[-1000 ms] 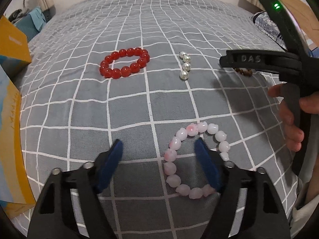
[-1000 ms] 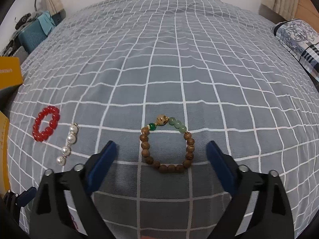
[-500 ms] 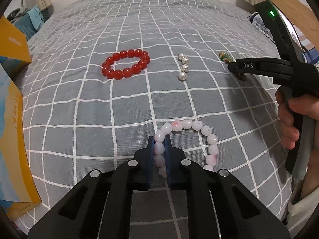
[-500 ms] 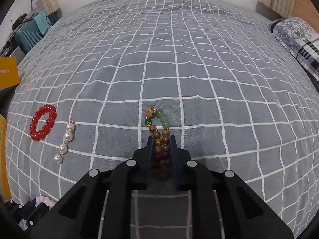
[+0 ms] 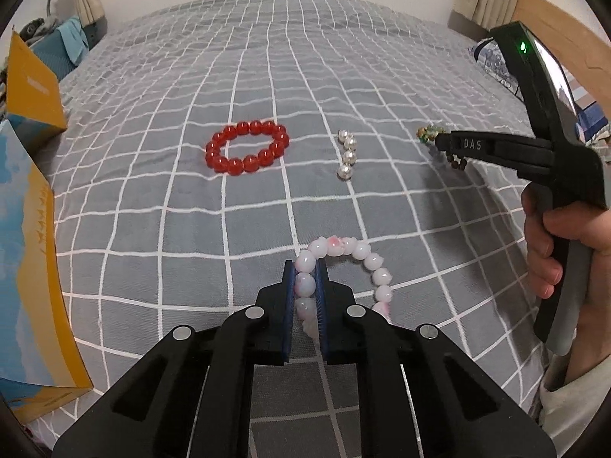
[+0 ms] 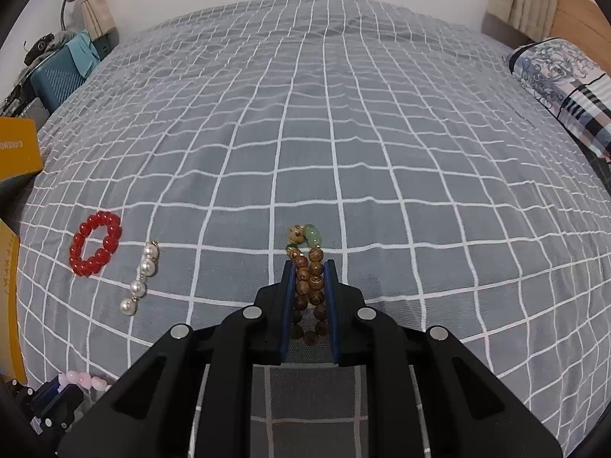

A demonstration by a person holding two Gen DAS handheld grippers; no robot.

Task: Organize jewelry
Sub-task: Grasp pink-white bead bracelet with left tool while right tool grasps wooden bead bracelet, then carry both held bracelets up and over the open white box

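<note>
Left wrist view: your left gripper fingers clench the pink bracelet near the bed's front edge; your right gripper fingers clench the wooden bracelet there too

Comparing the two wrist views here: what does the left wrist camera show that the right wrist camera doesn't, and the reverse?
Left wrist only: the left gripper shut on one side of the pink bracelet, and the hand holding the right gripper, seen from the side.

Right wrist only: the right gripper shut across both strands of the wooden bracelet, squeezing the loop flat, and a patterned pillow.

Both: the red bracelet, the pearl strand and the grey checked bedspread.
</note>
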